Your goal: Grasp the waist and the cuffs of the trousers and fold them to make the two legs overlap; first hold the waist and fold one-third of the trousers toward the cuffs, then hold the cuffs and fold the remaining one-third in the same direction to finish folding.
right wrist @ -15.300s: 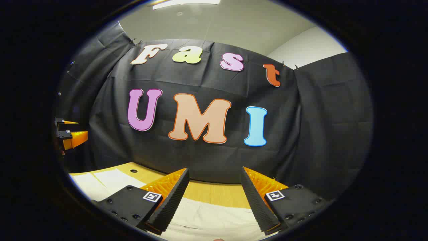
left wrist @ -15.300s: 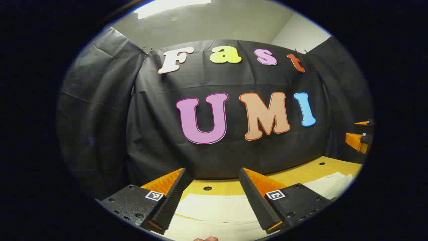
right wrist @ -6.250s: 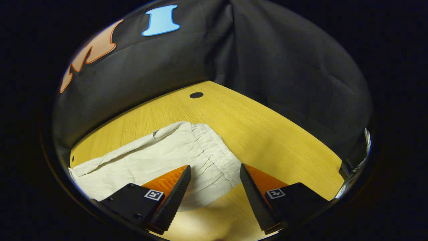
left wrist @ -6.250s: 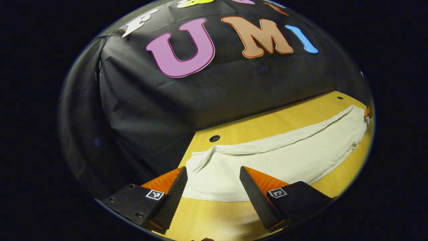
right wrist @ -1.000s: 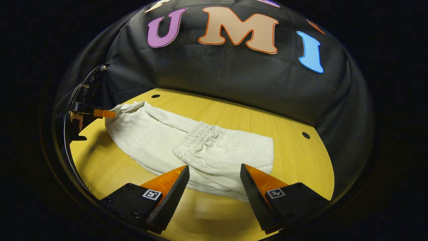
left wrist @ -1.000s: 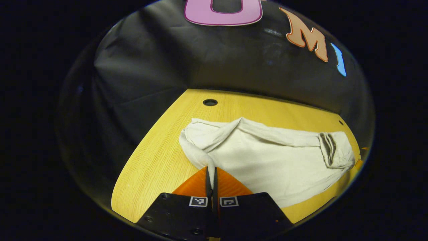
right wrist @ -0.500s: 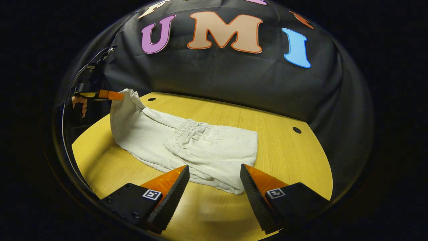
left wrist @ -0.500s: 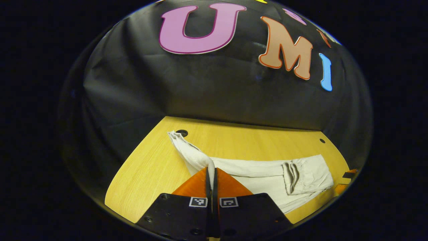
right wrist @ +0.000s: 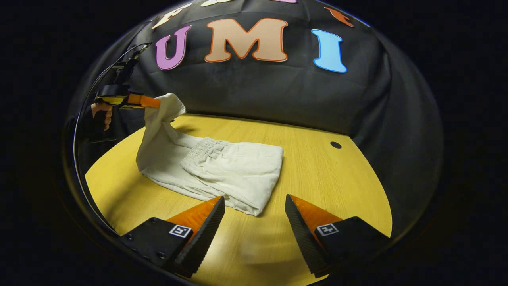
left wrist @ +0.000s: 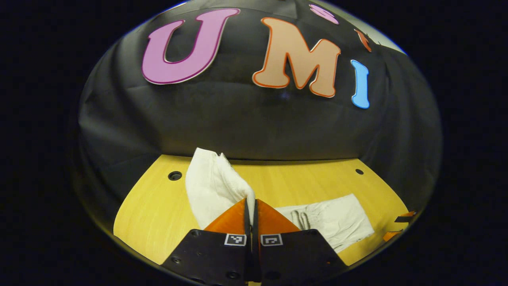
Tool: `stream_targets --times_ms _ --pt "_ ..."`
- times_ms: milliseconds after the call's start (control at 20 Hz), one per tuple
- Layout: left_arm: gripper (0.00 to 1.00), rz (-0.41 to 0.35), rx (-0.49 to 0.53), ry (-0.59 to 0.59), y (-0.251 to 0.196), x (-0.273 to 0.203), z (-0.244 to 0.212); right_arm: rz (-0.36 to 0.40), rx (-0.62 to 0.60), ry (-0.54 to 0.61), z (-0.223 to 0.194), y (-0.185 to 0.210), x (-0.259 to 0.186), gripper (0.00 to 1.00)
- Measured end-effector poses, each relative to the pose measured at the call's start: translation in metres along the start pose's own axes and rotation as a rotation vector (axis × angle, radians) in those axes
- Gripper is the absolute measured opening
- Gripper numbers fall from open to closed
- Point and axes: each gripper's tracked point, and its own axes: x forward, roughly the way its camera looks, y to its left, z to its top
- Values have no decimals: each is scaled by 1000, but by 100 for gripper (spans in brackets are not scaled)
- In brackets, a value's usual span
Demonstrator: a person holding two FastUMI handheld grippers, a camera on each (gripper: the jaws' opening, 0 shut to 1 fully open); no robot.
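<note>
Left gripper view, from left to right: a hole [left wrist: 174, 175] in the yellow table [left wrist: 147, 214], then the lifted cuff end [left wrist: 210, 182] of the white trousers [left wrist: 337, 218], which rises off the table to the left gripper [left wrist: 252, 204]. Its two fingers are pressed together with the cloth pinched between them at the tips. Right of the fingers the rest of the trousers lies flat, with the gathered waist [left wrist: 301, 217] folded onto the legs. A second hole [left wrist: 359, 171] sits near the far right edge of the table, and the tips of the right gripper [left wrist: 399, 226] peek in at the right rim.

Right gripper view, from left to right: a hand [right wrist: 101, 113] holds the left gripper [right wrist: 152, 103] up above the table's [right wrist: 317, 186] left side, with the cuff end [right wrist: 162, 115] hanging from it in a steep drape down to the table. The trousers [right wrist: 238, 171] lie folded in the middle of the table, the elastic waist [right wrist: 200, 153] on top, facing the lifted end, and the fold edge toward the right. A hole [right wrist: 335, 145] lies to the right of them. At the bottom the right gripper [right wrist: 254, 210] hovers with its fingers spread wide and nothing between them, just in front of the near corner of the trousers.
</note>
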Motion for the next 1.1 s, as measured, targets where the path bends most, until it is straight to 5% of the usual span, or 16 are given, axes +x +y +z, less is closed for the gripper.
stream_targets --times_ms 500,900,1100 --pt "0 -175 89 7 -138 36 17 -44 46 18 -23 -43 -19 99" --pt "0 -312 196 61 -233 31 -37 -58 67 17 -24 -44 -20 99" --pt "0 -323 253 112 -255 30 -85 -47 70 12 -23 -43 -20 99"
